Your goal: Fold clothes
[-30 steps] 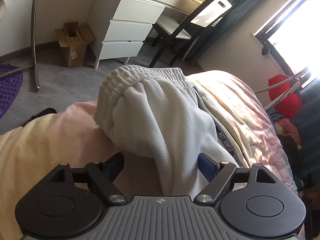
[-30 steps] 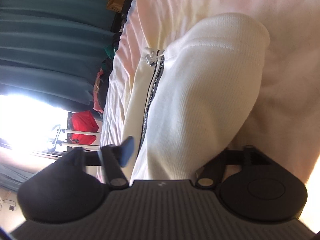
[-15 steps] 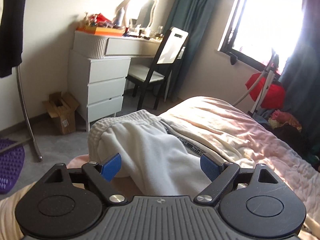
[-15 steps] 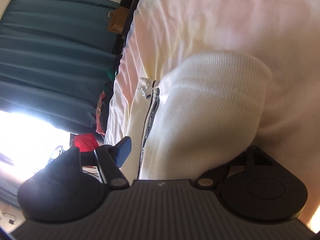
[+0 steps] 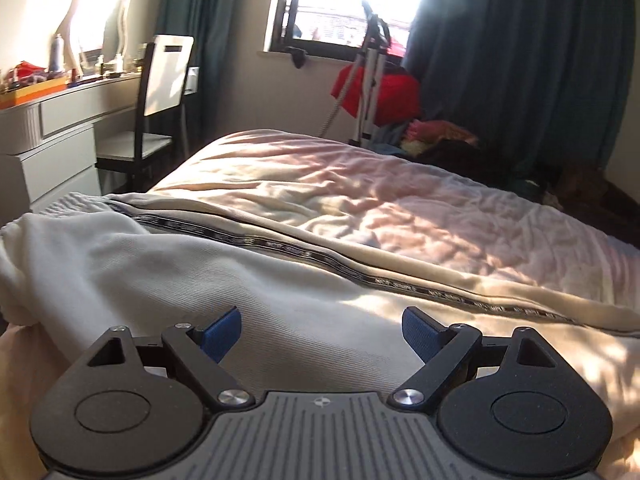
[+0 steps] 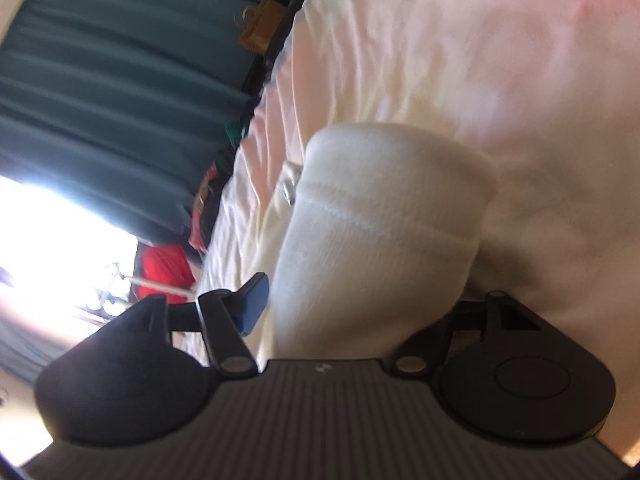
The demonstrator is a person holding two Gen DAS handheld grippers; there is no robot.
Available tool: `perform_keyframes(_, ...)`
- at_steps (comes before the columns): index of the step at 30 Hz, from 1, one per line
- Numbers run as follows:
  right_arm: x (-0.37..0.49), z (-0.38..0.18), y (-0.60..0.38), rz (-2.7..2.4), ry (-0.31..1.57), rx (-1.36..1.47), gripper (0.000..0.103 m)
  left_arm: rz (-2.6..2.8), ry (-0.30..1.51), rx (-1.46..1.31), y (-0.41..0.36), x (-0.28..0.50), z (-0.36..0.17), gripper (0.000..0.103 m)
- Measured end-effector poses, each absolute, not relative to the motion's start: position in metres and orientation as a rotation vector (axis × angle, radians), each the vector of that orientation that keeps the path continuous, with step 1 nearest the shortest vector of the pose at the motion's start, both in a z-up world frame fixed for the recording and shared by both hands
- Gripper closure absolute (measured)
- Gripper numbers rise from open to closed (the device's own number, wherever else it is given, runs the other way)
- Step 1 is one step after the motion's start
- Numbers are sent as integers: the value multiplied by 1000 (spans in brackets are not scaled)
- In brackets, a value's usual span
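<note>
Sun pours through a dark-framed window at twelve o'clock; teal curtains hang at two, a white dresser stands at nine.

Left gripper agape; right gripper apparently closing.

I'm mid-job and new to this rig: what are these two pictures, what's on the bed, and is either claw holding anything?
There is no robot arm: a person holds a two-finger claw in each hand, and each claw has a wide-angle camera looking forward along its fingers.

The left wrist view shows the left claw wide open above a cream garment lying on the bed. A dark printed band runs along the garment. Its blue pads touch nothing.

The right wrist view is rolled sideways, so the bed looks tipped. The right claw has a ribbed end of the same garment between its fingers, and its jaws are closing. One pad is hidden behind the cloth, so a firm grip cannot be confirmed.

Behind stand a chair, window and curtains.
</note>
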State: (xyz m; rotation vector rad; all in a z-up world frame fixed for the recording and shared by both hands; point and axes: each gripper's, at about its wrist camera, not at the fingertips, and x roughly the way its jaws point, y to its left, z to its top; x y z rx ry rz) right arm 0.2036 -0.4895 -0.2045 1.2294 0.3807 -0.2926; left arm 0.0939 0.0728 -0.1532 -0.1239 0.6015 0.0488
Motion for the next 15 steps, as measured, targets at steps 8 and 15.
perform_keyframes(8, 210, -199, -484, -180, 475, 1149, 37, 54, 637, -6, 45, 114, -184, 8)
perform_keyframes(15, 217, -192, -455, -257, 456, 1142, 46, 63, 719, 20, 46, 123, -198, 6)
